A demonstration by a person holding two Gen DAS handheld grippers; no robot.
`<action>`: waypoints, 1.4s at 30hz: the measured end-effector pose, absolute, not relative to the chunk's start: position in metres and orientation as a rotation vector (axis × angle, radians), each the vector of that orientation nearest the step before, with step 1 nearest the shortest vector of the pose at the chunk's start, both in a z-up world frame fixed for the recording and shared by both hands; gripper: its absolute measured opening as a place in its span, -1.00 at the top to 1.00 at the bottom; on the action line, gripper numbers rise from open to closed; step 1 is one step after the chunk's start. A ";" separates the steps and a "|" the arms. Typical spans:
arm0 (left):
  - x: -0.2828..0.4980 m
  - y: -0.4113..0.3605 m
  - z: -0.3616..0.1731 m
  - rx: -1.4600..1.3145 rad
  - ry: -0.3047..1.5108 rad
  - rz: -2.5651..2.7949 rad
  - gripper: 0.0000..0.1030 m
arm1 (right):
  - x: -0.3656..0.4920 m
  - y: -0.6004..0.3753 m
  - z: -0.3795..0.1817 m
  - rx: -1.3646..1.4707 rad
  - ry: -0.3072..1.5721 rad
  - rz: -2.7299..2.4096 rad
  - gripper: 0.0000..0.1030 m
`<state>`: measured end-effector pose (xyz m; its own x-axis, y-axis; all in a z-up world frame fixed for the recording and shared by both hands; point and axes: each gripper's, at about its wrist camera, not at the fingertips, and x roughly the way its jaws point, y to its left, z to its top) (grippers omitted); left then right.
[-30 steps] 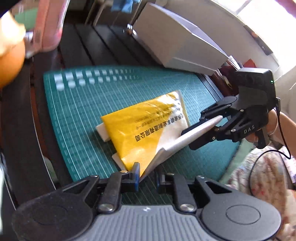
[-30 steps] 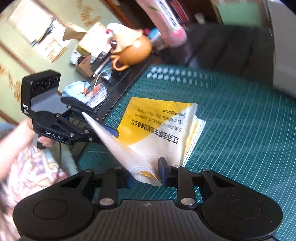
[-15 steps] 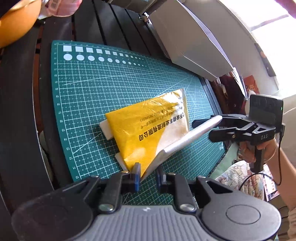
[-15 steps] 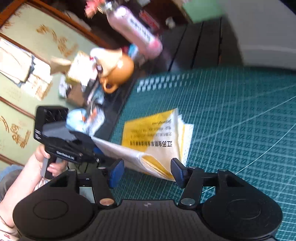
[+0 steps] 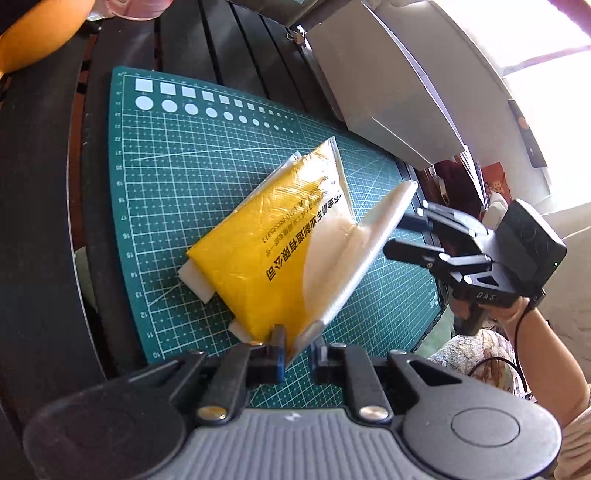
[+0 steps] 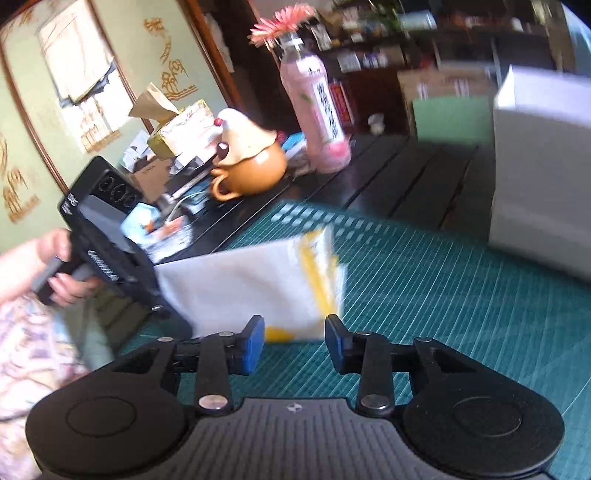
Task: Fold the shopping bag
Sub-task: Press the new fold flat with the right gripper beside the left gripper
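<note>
Left gripper [image 5: 298,341] low at the near edge, jaws nearly closed, pinching a thin white flap. Right gripper [image 6: 294,341] — jaws spread wide, nothing between the blue pads [image 6: 255,341]; from the left view it sits out to the right, tilted, held by a bare hand [image 5: 517,314].

- Right wrist view smeared by motion: cutting mat [image 6: 424,280] grid lines streak, and the shopping bag [image 6: 255,284] shows no readable print.
- Left gripper [image 6: 162,314] in that view: jaws hidden behind the bag's white flap.
- Bag's near corner drops behind the left gripper's fingers [image 5: 279,341] in the left wrist view; contact point not visible.
- Orange teapot [image 5: 40,33] cut off by the top-left edge.
- White box [image 6: 543,177] cut off at the right edge.
- Shelf items [image 6: 373,22] behind the pink bottle [image 6: 317,107] too blurred to identify.
</note>
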<state>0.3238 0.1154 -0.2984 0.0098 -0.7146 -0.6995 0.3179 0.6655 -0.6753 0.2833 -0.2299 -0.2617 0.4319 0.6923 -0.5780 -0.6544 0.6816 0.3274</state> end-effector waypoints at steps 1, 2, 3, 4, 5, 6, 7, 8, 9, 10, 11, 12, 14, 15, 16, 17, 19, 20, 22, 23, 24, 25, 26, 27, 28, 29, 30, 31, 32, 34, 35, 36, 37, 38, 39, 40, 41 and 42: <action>0.324 0.116 -0.299 -0.375 1.334 -0.838 0.74 | 0.286 -0.227 -0.261 0.020 0.723 0.856 0.05; 0.325 0.117 -0.300 -0.382 1.336 -0.840 0.74 | 0.288 -0.225 -0.260 -0.011 0.703 0.871 0.05; 0.325 0.118 -0.301 -0.389 1.339 -0.842 0.75 | 0.290 -0.223 -0.261 -0.025 0.701 0.888 0.05; 0.326 0.118 -0.302 -0.396 1.341 -0.844 0.75 | 0.294 -0.220 -0.261 -0.038 0.716 0.917 0.14; 0.327 0.119 -0.303 -0.402 1.344 -0.845 0.75 | 0.299 -0.217 -0.262 -0.051 0.730 0.946 0.22; 0.327 0.119 -0.303 -0.405 1.346 -0.846 0.75 | 0.303 -0.215 -0.263 -0.057 0.747 0.968 0.25; 0.327 0.119 -0.303 -0.405 1.347 -0.844 0.75 | 0.309 -0.215 -0.266 -0.041 0.771 0.972 0.32; 0.327 0.120 -0.303 -0.404 1.348 -0.842 0.75 | 0.311 -0.217 -0.267 -0.012 0.789 0.975 0.38; 0.327 0.120 -0.303 -0.404 1.349 -0.841 0.75 | 0.313 -0.221 -0.269 0.030 0.811 0.972 0.40; 0.327 0.121 -0.303 -0.403 1.350 -0.839 0.75 | 0.313 -0.224 -0.270 0.064 0.835 0.961 0.45; 0.327 0.121 -0.303 -0.402 1.351 -0.838 0.75 | 0.314 -0.227 -0.272 0.099 0.858 0.950 0.47; 0.326 0.121 -0.303 -0.398 1.351 -0.835 0.75 | 0.313 -0.229 -0.273 0.134 0.886 0.938 0.49; 0.324 0.120 -0.299 -0.372 1.345 -0.820 0.73 | 0.308 -0.234 -0.273 0.209 0.968 0.913 0.53; 0.321 0.118 -0.296 -0.348 1.339 -0.809 0.73 | 0.305 -0.236 -0.273 0.244 1.007 0.900 0.54; 0.318 0.116 -0.293 -0.326 1.333 -0.799 0.72 | 0.302 -0.237 -0.274 0.273 1.044 0.891 0.55; 0.316 0.114 -0.291 -0.311 1.329 -0.791 0.71 | 0.299 -0.238 -0.274 0.302 1.080 0.881 0.55; 0.315 0.111 -0.290 -0.309 1.330 -0.775 0.70 | 0.292 -0.239 -0.275 0.360 1.153 0.860 0.55; 0.315 0.110 -0.290 -0.321 1.338 -0.758 0.70 | 0.289 -0.240 -0.276 0.389 1.190 0.849 0.55; 0.318 0.110 -0.291 -0.344 1.356 -0.733 0.71 | 0.289 -0.241 -0.280 0.453 1.234 0.795 0.55; 0.319 0.110 -0.291 -0.348 1.362 -0.726 0.72 | 0.290 -0.242 -0.282 0.486 1.248 0.759 0.55; 0.320 0.110 -0.291 -0.349 1.365 -0.725 0.73 | 0.292 -0.243 -0.286 0.531 1.261 0.717 0.54; 0.322 0.111 -0.292 -0.358 1.371 -0.723 0.74 | 0.295 -0.246 -0.291 0.603 1.271 0.661 0.54; 0.324 0.113 -0.294 -0.380 1.383 -0.721 0.75 | 0.296 -0.248 -0.295 0.651 1.278 0.627 0.54; 0.326 0.114 -0.296 -0.398 1.390 -0.722 0.75 | 0.298 -0.248 -0.297 0.669 1.277 0.613 0.53; 0.328 0.116 -0.298 -0.413 1.395 -0.723 0.75 | 0.299 -0.248 -0.297 0.694 1.275 0.592 0.53; 0.329 0.118 -0.299 -0.424 1.398 -0.725 0.75 | 0.300 -0.248 -0.298 0.718 1.274 0.571 0.52; 0.330 0.119 -0.300 -0.434 1.401 -0.727 0.76 | 0.300 -0.249 -0.300 0.755 1.272 0.543 0.52; 0.331 0.121 -0.301 -0.443 1.403 -0.728 0.76 | 0.300 -0.252 -0.304 0.818 1.271 0.504 0.52; 0.332 0.121 -0.302 -0.451 1.404 -0.728 0.76 | 0.300 -0.254 -0.306 0.849 1.268 0.487 0.53; 0.333 0.121 -0.304 -0.468 1.405 -0.727 0.76 | 0.300 -0.254 -0.306 0.870 1.242 0.468 0.53; 0.334 0.122 -0.305 -0.481 1.407 -0.727 0.76 | 0.299 -0.253 -0.302 0.849 1.211 0.462 0.50; 0.335 0.123 -0.306 -0.490 1.409 -0.727 0.76 | 0.297 -0.252 -0.296 0.807 1.177 0.457 0.45; 0.335 0.123 -0.306 -0.490 1.410 -0.728 0.76 | 0.292 -0.249 -0.285 0.722 1.117 0.446 0.35; 0.336 0.122 -0.307 -0.490 1.411 -0.729 0.76 | 0.288 -0.245 -0.274 0.638 1.057 0.435 0.28; 0.337 0.121 -0.307 -0.490 1.411 -0.730 0.76 | 0.282 -0.241 -0.262 0.537 0.990 0.426 0.27; 0.338 0.120 -0.307 -0.491 1.412 -0.731 0.76 | 0.272 -0.231 -0.247 0.393 0.908 0.429 0.28; 0.338 0.119 -0.308 -0.492 1.412 -0.732 0.76 | 0.264 -0.222 -0.237 0.277 0.846 0.438 0.28; 0.339 0.119 -0.308 -0.493 1.413 -0.732 0.76 | 0.257 -0.216 -0.233 0.214 0.808 0.454 0.29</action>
<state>0.3385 0.1189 -0.3080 0.0013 -0.7123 -0.7018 0.1624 0.6927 -0.7027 0.2574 -0.2164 -0.2330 0.6020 0.4690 -0.6463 -0.3089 0.8831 0.3531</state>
